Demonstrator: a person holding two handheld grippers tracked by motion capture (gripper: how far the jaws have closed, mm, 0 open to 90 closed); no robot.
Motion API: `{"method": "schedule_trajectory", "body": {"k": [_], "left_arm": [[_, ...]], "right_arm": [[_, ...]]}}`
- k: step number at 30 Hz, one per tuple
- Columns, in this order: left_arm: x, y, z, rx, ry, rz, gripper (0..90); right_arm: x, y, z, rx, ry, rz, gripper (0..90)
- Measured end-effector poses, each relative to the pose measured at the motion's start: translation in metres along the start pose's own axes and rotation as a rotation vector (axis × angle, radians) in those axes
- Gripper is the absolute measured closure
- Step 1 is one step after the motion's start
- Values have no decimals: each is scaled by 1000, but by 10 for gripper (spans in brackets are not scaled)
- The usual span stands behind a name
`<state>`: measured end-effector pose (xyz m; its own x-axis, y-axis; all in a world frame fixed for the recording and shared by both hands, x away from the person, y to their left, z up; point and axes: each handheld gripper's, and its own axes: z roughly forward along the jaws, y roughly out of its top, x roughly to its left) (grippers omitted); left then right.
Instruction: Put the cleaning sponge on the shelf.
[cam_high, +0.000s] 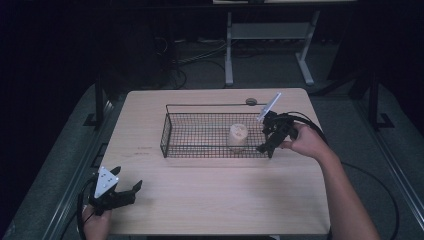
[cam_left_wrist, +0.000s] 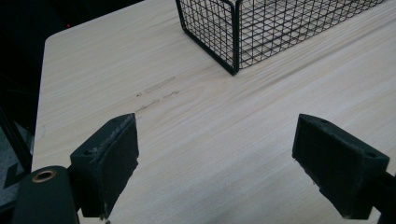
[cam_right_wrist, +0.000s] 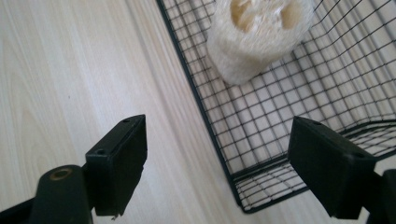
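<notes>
A black wire basket (cam_high: 172, 129) (cam_left_wrist: 233, 42) (cam_right_wrist: 219, 140) stands on the light wooden table (cam_high: 210, 190). Inside it, toward its right end, a pale loofah piece (cam_high: 237, 137) (cam_right_wrist: 254, 37) stands upright. My right gripper (cam_high: 270, 142) (cam_right_wrist: 219, 172) hovers open over the basket's right front corner, its jaws straddling the front rim, nothing between them. My left gripper (cam_high: 127, 192) (cam_left_wrist: 217, 163) rests open near the table's front left corner, well away from the basket, with bare wood between its jaws.
A small round grey disc (cam_high: 251, 101) lies at the table's far edge behind the basket. Beyond the table stand a white desk frame (cam_high: 270, 45) and cables on the floor. Faint scuff marks (cam_left_wrist: 156, 93) mark the wood left of the basket.
</notes>
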<state>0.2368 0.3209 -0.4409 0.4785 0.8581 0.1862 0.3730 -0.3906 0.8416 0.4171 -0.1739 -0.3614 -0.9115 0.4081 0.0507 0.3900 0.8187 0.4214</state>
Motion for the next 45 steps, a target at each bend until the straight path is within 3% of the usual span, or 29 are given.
{"method": "schedule_trajectory", "body": {"k": [11,31,45], "left_arm": [[0,0,0,3,-2,4,137],[-2,0,1,8,-4,11,137],[-3,0,2,9,-6,11,137]], "right_arm": [[13,-17,-1,25,-6,-10,195],[30,-48,4,21,-1,-8,200],[47,-64,3,5,-27,-30,200]]}}
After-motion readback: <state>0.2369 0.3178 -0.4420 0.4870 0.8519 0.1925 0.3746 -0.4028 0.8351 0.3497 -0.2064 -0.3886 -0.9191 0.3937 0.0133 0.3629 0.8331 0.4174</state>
